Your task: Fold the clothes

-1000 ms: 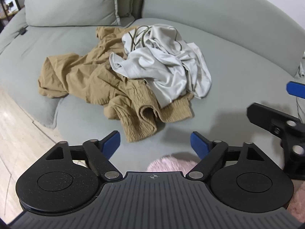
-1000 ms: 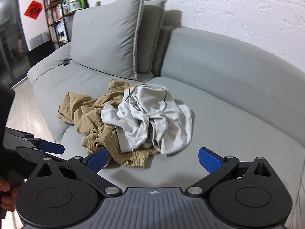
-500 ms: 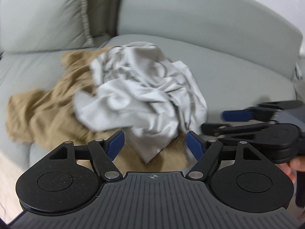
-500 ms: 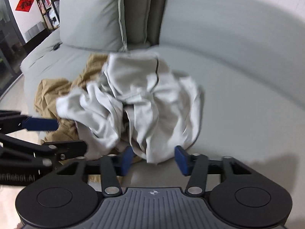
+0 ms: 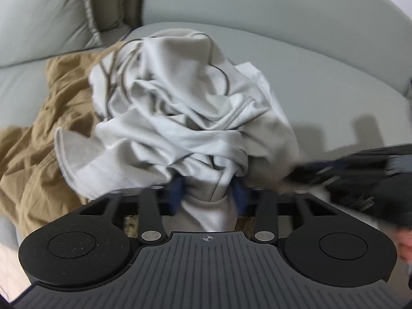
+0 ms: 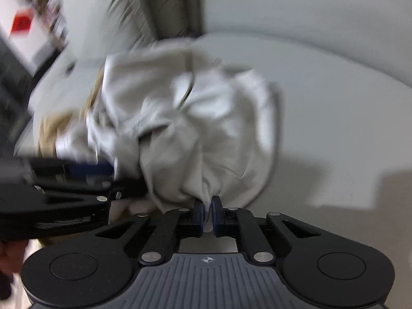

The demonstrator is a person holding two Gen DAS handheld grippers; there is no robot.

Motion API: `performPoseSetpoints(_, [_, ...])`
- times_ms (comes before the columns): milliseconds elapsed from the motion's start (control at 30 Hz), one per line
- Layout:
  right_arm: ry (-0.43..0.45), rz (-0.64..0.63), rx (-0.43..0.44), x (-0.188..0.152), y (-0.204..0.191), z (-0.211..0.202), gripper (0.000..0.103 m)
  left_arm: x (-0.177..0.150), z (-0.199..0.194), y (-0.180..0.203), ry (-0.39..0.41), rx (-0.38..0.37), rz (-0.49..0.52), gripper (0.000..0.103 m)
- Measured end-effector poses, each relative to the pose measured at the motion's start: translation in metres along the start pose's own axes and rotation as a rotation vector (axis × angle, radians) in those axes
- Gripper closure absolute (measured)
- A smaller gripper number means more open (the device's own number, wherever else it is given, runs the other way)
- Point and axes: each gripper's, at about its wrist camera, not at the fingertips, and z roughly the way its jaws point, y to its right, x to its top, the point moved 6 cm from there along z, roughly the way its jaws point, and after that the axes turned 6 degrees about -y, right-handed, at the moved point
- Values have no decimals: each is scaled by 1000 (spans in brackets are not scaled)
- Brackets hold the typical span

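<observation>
A crumpled light grey T-shirt lies on top of a tan garment on the grey sofa seat. My left gripper has its blue fingers close around a bunch of the shirt's near edge. My right gripper is shut on another fold of the same shirt. The right gripper also shows blurred at the right of the left wrist view, and the left gripper shows at the left of the right wrist view. The two grippers are side by side.
Grey back cushions stand behind the clothes and the curved sofa back runs to the right. A shelf unit is blurred at the far left. Pale wooden floor lies at the lower left.
Both grippers moved forward to the pile and closed on the near edge of the grey shirt. They were open one second ago.
</observation>
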Motion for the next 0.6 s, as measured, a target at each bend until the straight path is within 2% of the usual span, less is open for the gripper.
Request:
performPoseSetpoints(67, [79,66,-18,2,16,-46,98,-4,-13,0,10,-21,5,81])
performPoseSetpoints(100, [94,74,-31,2,20,-56,98,-6,-18,2,10,-29,13,82])
performPoseSetpoints(133, [135,96,-77,-2,34,-92,98,-8,-23,4,9,-39,20,82])
performPoseSetpoints(200, [159,110,-126,-8,47,-123,98,-16,-38,14,3,-76,42,82])
performPoseSetpoints(300, [196,126,-275,-37,71,-191,98,-30,-61,38,-3,-140,100,79])
performPoseSetpoints(367, [213,144,-325,-52,79,-216,98,-40,-75,56,-5,-166,144,78])
performPoseSetpoints(400, [230,168,-359,-67,87,-240,98,-45,-82,66,-1,-173,169,73])
performPoseSetpoints(533, [274,266,-435,-123,112,-305,97,-71,-104,105,-3,-201,260,65])
performPoseSetpoints(600, [269,309,-473,-154,127,-327,97,-83,-109,119,-13,-207,288,58])
